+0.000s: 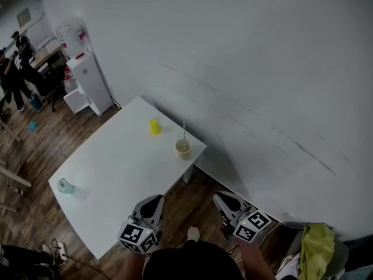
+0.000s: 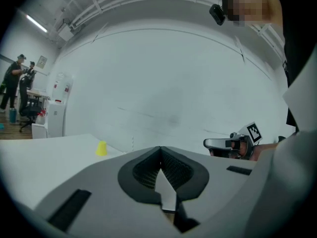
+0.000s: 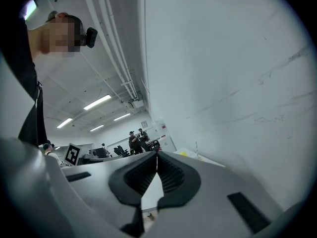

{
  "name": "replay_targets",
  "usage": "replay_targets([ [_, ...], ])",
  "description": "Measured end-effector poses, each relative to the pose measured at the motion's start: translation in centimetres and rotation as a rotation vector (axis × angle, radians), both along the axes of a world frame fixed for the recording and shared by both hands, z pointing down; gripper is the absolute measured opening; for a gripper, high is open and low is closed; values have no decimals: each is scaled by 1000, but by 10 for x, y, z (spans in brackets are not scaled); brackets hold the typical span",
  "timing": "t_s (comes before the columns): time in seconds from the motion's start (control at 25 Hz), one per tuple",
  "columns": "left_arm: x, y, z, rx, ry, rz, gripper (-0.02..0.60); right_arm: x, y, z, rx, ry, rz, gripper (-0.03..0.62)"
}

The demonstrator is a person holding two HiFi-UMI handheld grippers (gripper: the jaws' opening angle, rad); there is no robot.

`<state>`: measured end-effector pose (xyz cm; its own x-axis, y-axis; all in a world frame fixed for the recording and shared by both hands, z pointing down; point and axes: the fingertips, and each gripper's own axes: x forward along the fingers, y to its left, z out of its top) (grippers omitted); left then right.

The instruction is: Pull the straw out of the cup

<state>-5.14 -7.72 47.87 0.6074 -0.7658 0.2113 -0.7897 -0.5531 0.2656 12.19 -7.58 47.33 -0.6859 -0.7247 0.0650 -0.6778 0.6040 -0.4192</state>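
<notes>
A tan cup (image 1: 183, 148) stands near the far right corner of the white table (image 1: 116, 174), with a thin straw (image 1: 184, 130) upright in it. Both grippers hang off the table's near edge, well short of the cup. My left gripper (image 1: 155, 201) is shut with nothing in it, and its pads meet in the left gripper view (image 2: 160, 148). My right gripper (image 1: 221, 198) is to its right over the floor, also shut and empty (image 3: 157, 155). The straw (image 2: 132, 144) shows small and far in the left gripper view, and the straw (image 3: 196, 148) also in the right gripper view.
A yellow object (image 1: 154, 126) stands left of the cup. A pale blue cup (image 1: 64, 185) sits at the table's near left. A white wall (image 1: 262, 69) runs behind the table. A white cabinet (image 1: 87, 80) and people stand at far left. Wood floor lies under my grippers.
</notes>
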Motion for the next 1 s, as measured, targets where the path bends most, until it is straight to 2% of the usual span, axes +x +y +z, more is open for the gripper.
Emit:
replay_targets([
  [0.36, 25, -35, 4, -4, -2, -38, 14, 27, -38, 22, -45, -14, -39, 22],
  [0.68, 33, -48, 8, -18, -30, -31, 14, 21, -62, 28, -51, -5, -76, 21],
  [1.0, 44, -82, 21, -32, -32, 8, 14, 10, -99, 31, -44, 27, -60, 21],
])
